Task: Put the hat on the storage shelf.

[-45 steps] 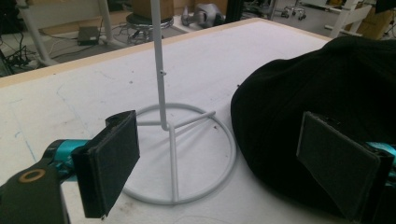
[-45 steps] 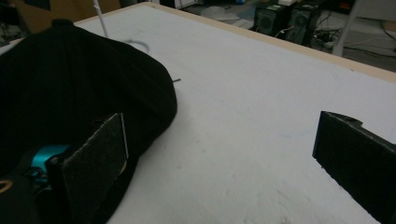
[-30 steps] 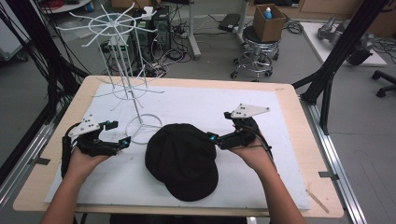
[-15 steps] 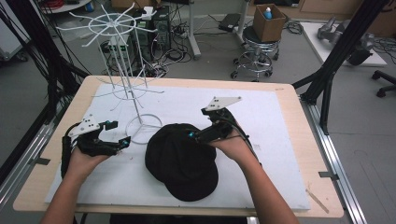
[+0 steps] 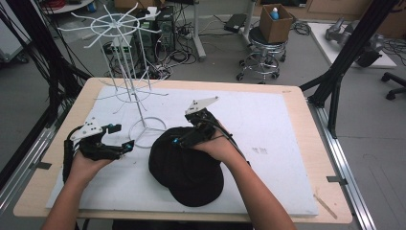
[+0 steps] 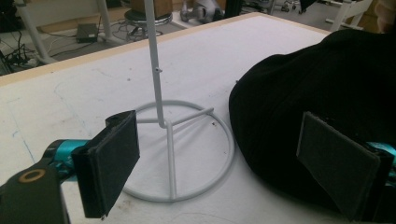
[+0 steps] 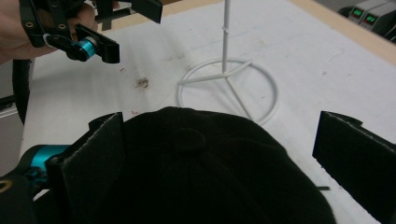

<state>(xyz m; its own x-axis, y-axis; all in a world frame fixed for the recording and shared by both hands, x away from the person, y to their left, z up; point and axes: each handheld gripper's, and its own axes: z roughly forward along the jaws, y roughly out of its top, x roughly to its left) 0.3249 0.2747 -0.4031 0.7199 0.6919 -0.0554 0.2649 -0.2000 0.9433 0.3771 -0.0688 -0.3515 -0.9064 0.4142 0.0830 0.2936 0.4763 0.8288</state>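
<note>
A black cap (image 5: 184, 175) lies on the white mat (image 5: 273, 139) near the table's front, brim toward the person. My right gripper (image 5: 181, 133) hovers over the far side of the cap's crown (image 7: 210, 177), open (image 7: 219, 135), its jaws standing either side of the crown's top button. A white wire rack (image 5: 131, 76) stands just left of the cap on a ring base (image 5: 150, 132). Left of that ring, my left gripper (image 5: 120, 136) is low over the mat and open (image 6: 222, 140), with the ring base (image 6: 229, 140) and the cap's edge (image 6: 327, 79) between its jaws.
The rack's spoked wire top (image 5: 115, 24) spreads above the table's back left. The right part of the mat is bare. Black frame posts (image 5: 344, 62) stand at the table's right, and a stool with a cardboard box (image 5: 275, 21) stands on the floor beyond.
My right gripper has moved left from the cap's right edge to above its crown, staying open. The left gripper and the cap have hardly moved.
</note>
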